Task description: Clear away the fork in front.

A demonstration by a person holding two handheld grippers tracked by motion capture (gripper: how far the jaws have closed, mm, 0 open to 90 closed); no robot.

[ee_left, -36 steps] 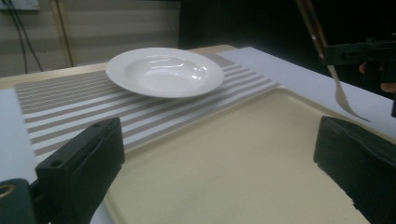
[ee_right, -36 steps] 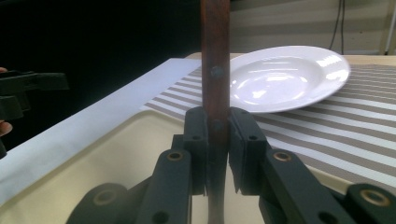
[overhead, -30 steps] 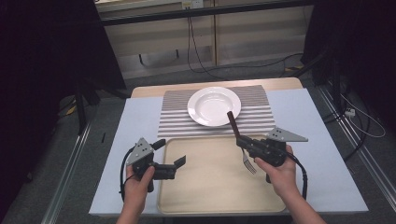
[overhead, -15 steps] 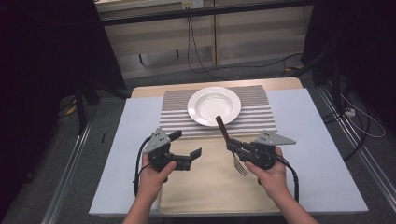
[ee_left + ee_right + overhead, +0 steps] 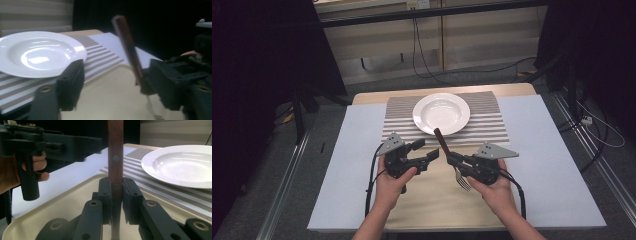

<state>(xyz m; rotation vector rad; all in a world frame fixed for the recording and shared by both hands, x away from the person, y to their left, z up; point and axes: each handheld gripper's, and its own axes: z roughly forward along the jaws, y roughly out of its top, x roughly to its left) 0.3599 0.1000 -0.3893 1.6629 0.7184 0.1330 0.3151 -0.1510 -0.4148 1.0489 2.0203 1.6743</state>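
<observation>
While the fork (image 5: 451, 156) is clamped between the jaws of the right gripper (image 5: 452, 159), it is held just below the middle of the high view, over the beige tray (image 5: 432, 210). Its brown wooden handle is tilted up toward the white plate (image 5: 441, 113), and its metal tines hang down over the tray at lower centre. In the right gripper view the handle (image 5: 115, 157) is seen standing upright at centre, pinched on both sides by the black pads. The left gripper (image 5: 428, 154) is held just left of the fork, jaws apart with nothing gripped; its jaws have just been closing, and no thing is pressed between them. In the left gripper view the fork handle (image 5: 127, 47) is seen right of centre, near the right jaw; whether it is touched cannot be told. The plate is set on a striped mat (image 5: 492, 125) in the upper middle of the high view, apart from both grippers. Mat and tray lie on a pale blue sheet (image 5: 552, 165) over the table. Both grippers are held by hands entering from the bottom edge.
</observation>
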